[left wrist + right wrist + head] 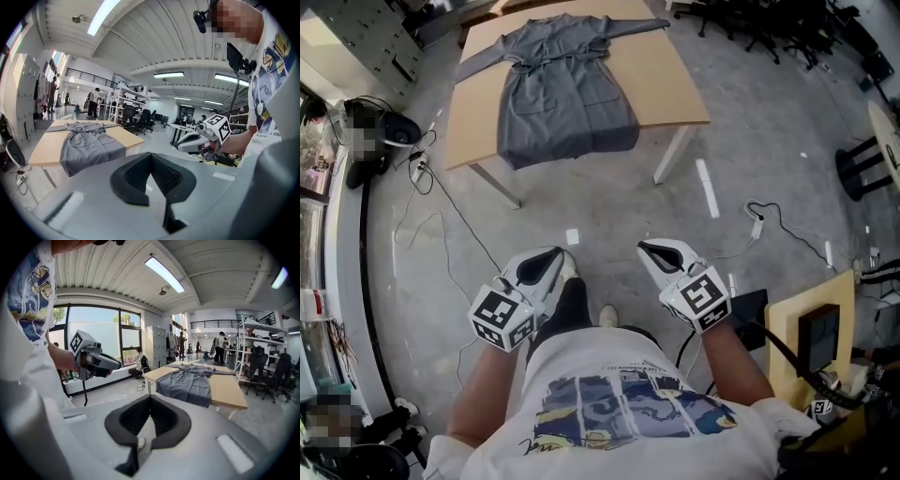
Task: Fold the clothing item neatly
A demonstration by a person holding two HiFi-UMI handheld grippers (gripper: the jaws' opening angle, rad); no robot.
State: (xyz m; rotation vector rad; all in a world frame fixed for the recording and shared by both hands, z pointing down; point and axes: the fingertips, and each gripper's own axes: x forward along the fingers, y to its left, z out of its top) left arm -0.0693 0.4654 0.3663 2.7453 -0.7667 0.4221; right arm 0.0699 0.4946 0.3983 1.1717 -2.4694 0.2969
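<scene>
1. Nearest, a person in a printed T-shirt holds the left gripper (555, 255) and the right gripper (649, 247) at waist level. Both pairs of jaws are together, with nothing between them.
2. Folding has not begun, I judge; this is the approach. The next move calls for reaching the worktop, parting the jaws and pinching a sleeve or the hem.
3. Ahead lies grey concrete floor (609, 202) with loose cables (441, 225).
4. Well apart from the grippers, the grey robe (562, 94) lies spread flat, sleeves out, on the pale wooden worktop (675, 84). Its hem hangs over the near edge.
5. Beyond stand office chairs (750, 23) and shelving (123, 101).
</scene>
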